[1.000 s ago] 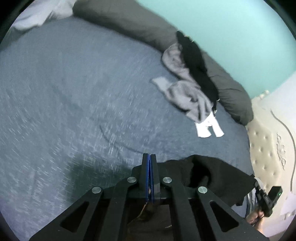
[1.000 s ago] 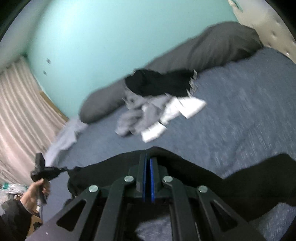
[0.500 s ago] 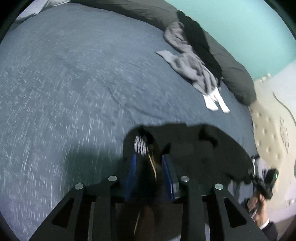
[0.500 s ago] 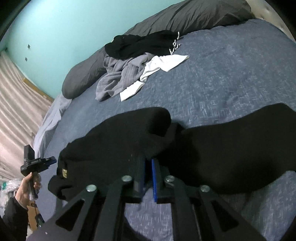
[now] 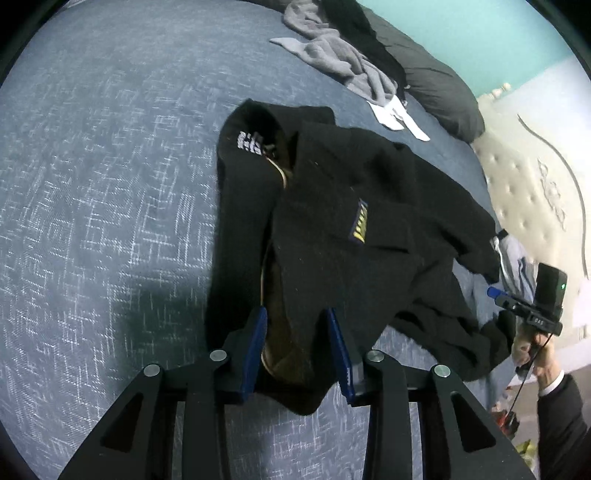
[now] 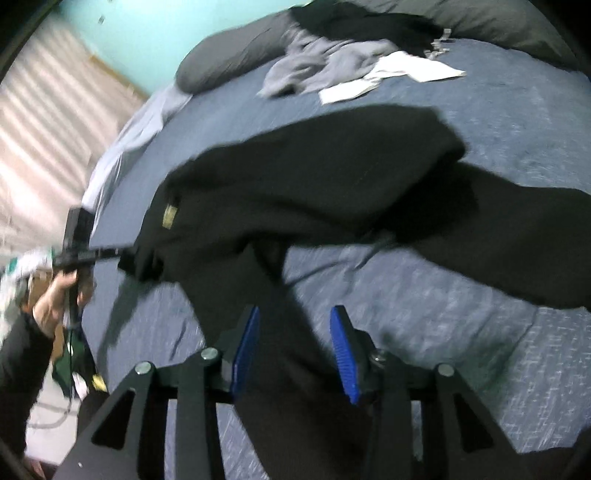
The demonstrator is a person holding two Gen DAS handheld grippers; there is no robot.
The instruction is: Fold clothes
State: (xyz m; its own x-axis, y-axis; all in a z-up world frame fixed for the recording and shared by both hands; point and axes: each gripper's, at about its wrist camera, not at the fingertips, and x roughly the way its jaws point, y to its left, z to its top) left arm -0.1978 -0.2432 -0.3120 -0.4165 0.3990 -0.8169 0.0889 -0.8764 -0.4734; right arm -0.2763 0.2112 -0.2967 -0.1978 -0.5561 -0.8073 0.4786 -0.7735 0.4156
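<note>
Black jacket (image 5: pixel 351 229) lies lengthwise away from left claw (image 5: pixel 297 349); both claws spread, right claw (image 6: pixel 293 347) too; bed (image 5: pixel 110 184) bare leftward.

One black jacket (image 5: pixel 332 229), two pillows (image 6: pixel 236 55) (both grey), two grippers (image 5: pixel 297 347).

Blue-grey bed (image 5: pixel 92 184), dark grey pillows (image 5: pixel 436 85), teal wall (image 6: pixel 147 33), cream tufted headboard (image 5: pixel 535 192), striped curtain (image 6: pixel 48 110)

Dim indoor light, cool cast. Left wrist view mostly sharp; dark shadow on the bedspread (image 5: pixel 110 206) at 8 o'clock. Right wrist view motion-blurred, worst at 9 o'clock over the curtain (image 6: pixel 48 147). Heavy fisheye bending, black vignette corners in both.
</note>
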